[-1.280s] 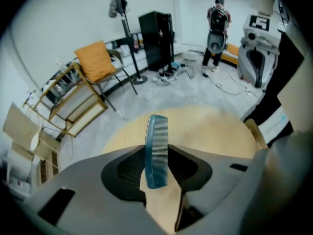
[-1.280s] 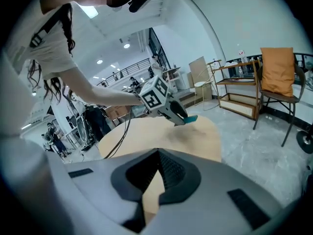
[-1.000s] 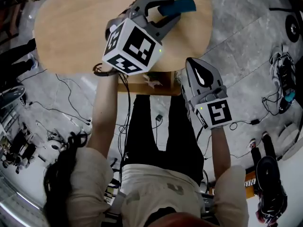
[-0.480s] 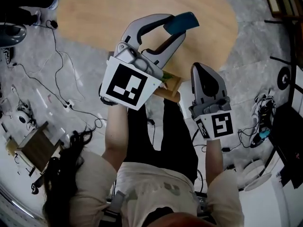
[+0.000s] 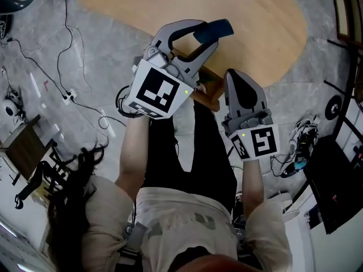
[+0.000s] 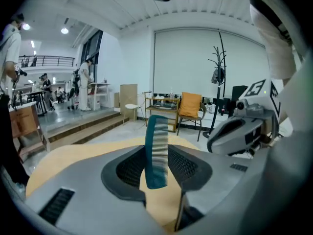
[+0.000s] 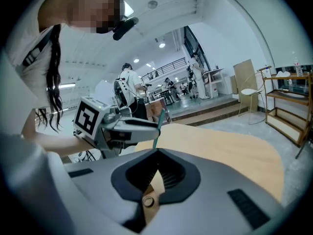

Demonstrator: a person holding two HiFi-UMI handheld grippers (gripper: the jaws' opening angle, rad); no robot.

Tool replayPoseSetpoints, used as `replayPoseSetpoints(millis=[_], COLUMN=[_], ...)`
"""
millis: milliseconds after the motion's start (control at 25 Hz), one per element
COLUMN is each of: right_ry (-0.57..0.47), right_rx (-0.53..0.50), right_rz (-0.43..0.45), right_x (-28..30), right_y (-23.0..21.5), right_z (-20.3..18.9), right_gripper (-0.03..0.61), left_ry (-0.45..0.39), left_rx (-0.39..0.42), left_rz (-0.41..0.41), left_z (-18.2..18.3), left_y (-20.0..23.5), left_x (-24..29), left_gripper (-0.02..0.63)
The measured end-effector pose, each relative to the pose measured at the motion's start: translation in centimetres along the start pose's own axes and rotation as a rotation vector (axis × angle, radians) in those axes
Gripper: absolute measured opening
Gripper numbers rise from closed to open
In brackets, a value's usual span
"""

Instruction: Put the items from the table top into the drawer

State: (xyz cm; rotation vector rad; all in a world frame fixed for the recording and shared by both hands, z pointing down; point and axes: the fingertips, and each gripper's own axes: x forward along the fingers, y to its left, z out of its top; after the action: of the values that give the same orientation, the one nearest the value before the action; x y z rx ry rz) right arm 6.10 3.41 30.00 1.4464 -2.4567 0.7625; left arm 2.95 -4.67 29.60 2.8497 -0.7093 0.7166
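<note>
left tool (image 5: 211, 37): clamped on a teal plastic comb (image 6: 156, 151), teeth upright between the pads; same grip as a second ago
right tool (image 7: 159, 150): jaws together, nothing in them
change: both tools have swung over and the left one has rolled; the comb now hangs above the edge of the light oval wooden bench (image 5: 255, 16)
drawer: small open wooden drawer (image 5: 209, 98) shows between the tools, near the comb
task: comb likely in transit, not yet released

The teal comb (image 6: 156, 151) looks smooth plastic, the table top (image 5: 255, 16) matt pale wood, the floor (image 5: 113, 50) grey marbled stone.
</note>
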Motion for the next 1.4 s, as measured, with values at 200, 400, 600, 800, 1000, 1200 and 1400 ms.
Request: replayPoseSetpoints(millis=[200,400,600,800,1000,1200,1400], right_ry=[0.061,0.130,0.175,0.212,0.236,0.234,0.212], right_rx=[-0.029,-0.065,-0.078,-0.091,-0.078,-0.078,-0.074], right_rz=[0.059,0.122,0.161,0.208,0.209,0.197,0.187], right_x=[2.0,3.9,5.7,6.5,6.8,6.3,6.3], right_y=[2.1,4.1,6.4,8.3,8.1,7.4,7.0], right_z=[-1.9,-3.8,-5.8,-7.4,-8.6,-8.4,-7.3], right_gripper=[0.005,0.005,0.005,0.005,0.005,0.005,0.005], left_ry=[0.217,0.463,0.705,0.842,0.899,0.892,0.861], left_rx=[0.009,0.062,0.120,0.228,0.258,0.225,0.135], left_rz=[-0.088,-0.254,-0.401,-0.483,-0.413,-0.409,-0.374], left_z=[-11.0,-22.2,-32.1,-36.8,-38.9,-38.6,-37.7], left_y=[-3.4,-8.7,-11.4,-12.1,-10.6,-10.9,-10.1], left_x=[-1.1,-2.1,-1.8,-1.0,0.6,0.0,-0.3], left_gripper=[0.152,0.152,0.152,0.152,0.005,0.005,0.005])
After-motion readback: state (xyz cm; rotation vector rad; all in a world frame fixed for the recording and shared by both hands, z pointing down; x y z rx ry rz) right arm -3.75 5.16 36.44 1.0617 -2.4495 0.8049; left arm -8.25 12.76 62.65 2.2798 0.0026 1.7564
